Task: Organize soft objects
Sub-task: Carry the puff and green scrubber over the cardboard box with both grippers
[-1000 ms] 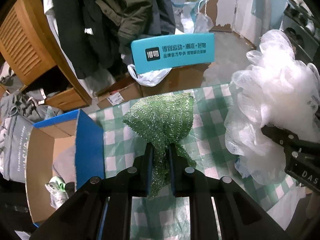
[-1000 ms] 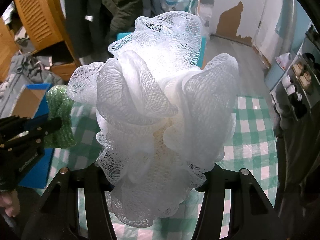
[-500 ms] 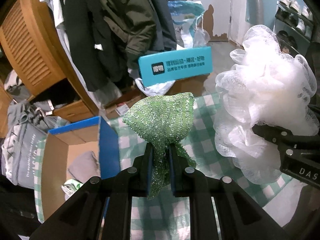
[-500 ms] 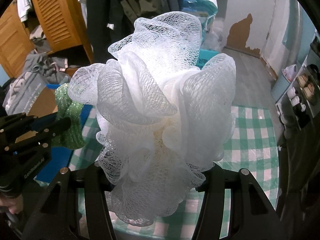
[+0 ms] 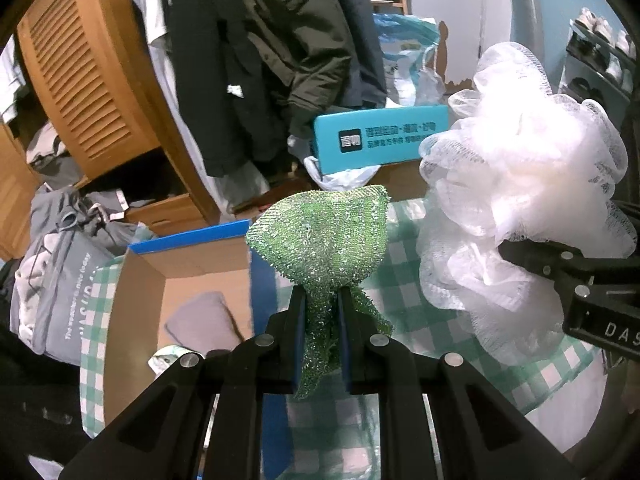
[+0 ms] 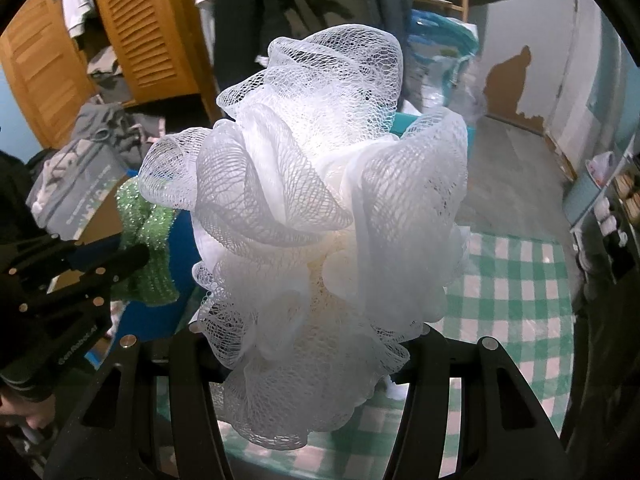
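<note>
My left gripper [image 5: 322, 300] is shut on a sparkly green mesh cloth [image 5: 324, 240], held in the air above the checked tablecloth [image 5: 404, 304]. The cloth also shows in the right wrist view [image 6: 146, 236]. My right gripper [image 6: 304, 340] is shut on a big white mesh bath pouf [image 6: 316, 216], which hides its fingertips. The pouf also shows at the right of the left wrist view [image 5: 520, 200]. An open cardboard box with blue sides [image 5: 188, 272] stands at the table's left, with grey fabric [image 5: 208, 324] inside.
A teal box with white print [image 5: 380, 140] lies beyond the table's far edge. Coats [image 5: 280, 52] hang behind, beside a wooden louvred door [image 5: 88, 80]. A grey bag [image 5: 56, 280] sits left of the box. A shoe shelf [image 6: 616, 216] is at the right.
Both grippers have risen and moved left with their loads. The cardboard box now sits closer to the green cloth in the left wrist view.
</note>
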A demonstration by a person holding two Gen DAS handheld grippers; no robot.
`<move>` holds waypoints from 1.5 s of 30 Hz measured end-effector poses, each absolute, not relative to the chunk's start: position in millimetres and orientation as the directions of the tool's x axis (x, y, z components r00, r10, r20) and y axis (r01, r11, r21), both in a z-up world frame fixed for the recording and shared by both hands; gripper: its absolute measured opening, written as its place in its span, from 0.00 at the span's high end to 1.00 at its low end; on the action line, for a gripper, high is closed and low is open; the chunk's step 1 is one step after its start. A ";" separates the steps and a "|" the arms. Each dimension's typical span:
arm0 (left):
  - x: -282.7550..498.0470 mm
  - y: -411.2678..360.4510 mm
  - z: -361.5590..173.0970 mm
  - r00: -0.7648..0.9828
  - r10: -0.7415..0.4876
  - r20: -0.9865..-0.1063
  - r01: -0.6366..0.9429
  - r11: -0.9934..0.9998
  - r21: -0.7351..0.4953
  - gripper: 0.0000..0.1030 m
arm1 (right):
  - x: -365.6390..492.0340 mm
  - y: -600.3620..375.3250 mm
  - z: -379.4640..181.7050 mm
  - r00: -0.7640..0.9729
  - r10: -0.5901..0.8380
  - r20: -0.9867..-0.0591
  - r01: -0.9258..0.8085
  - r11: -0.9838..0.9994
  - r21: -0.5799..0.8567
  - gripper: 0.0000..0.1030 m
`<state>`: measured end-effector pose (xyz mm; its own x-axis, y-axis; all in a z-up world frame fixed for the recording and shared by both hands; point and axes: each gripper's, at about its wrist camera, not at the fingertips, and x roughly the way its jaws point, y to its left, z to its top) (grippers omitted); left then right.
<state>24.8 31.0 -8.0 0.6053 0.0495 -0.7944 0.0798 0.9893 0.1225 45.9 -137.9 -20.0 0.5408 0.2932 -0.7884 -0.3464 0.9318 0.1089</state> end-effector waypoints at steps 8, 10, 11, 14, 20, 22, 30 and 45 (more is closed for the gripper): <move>17.0 62.8 -11.5 0.597 0.056 -0.800 0.037 0.995 0.096 0.86 | 45.2 -93.7 -12.1 0.526 0.337 -0.781 -0.420 0.901 0.106 0.47; 14.9 72.8 -12.1 0.596 0.063 -0.800 0.021 0.995 0.094 0.86 | 46.1 -81.0 -10.8 0.521 0.345 -0.781 -0.439 0.893 0.102 0.47; 14.5 76.7 -12.1 0.596 0.070 -0.800 0.012 0.995 0.096 0.86 | 46.4 -74.5 -10.4 0.518 0.350 -0.780 -0.449 0.888 0.100 0.47; 12.3 90.5 -12.4 0.594 0.084 -0.800 -0.014 0.995 0.095 0.86 | 46.7 -57.9 -9.1 0.512 0.360 -0.780 -0.473 0.876 0.094 0.47; 6.8 124.8 -13.7 0.592 0.115 -0.798 -0.075 0.993 0.088 0.86 | 49.3 -21.7 -10.8 0.493 0.375 -0.785 -0.523 0.849 0.077 0.47; 5.0 134.0 -14.6 0.590 0.123 -0.798 -0.091 0.992 0.086 0.86 | 50.4 -8.7 -12.1 0.485 0.379 -0.788 -0.539 0.839 0.072 0.47; 1.1 168.6 -19.1 0.576 0.151 -0.804 -0.150 0.986 0.078 0.86 | 61.7 33.0 -15.0 0.452 0.390 -0.802 -0.587 0.807 0.062 0.47; 7.2 218.2 -53.9 0.486 0.177 -0.856 -0.257 0.965 0.053 0.84 | 93.6 100.3 -48.6 0.344 0.398 -0.851 -0.622 0.775 0.111 0.45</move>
<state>7.2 218.2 -53.9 0.4860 0.1765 -0.8559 -0.2567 0.9650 0.0533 93.6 100.3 -48.6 0.3439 0.3978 -0.8506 -0.6217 0.7753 0.1113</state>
